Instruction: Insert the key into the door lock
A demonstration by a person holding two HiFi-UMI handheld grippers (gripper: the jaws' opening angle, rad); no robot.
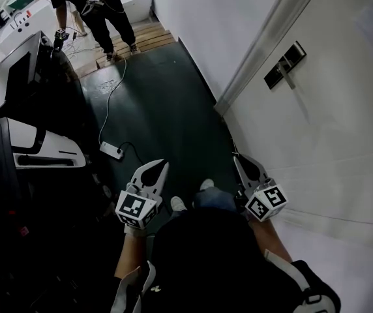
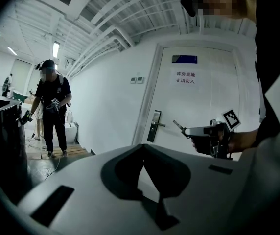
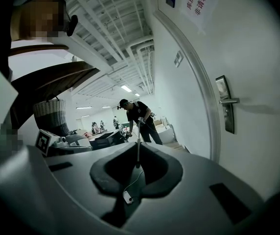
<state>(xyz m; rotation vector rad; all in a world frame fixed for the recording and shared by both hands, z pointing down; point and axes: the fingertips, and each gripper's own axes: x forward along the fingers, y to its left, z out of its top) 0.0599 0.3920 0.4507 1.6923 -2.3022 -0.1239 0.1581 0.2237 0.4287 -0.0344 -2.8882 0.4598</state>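
At your left, your left gripper [image 1: 163, 167] hung with its smooth white jaws pressed together on nothing. Your right gripper [image 3: 138, 145] pinched the thin metal key [image 3: 138, 154], blade pointing outward (edge-on, a mere sliver). Further right, the dark rectangular lock plate [image 1: 283, 65] on the matt white door [image 1: 343, 129] stood well apart, so by my judgement the insertion was all left to do.

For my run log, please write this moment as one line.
stage: before insertion | right gripper: shut on key | left gripper: shut, empty | door lock: key not yet inserted
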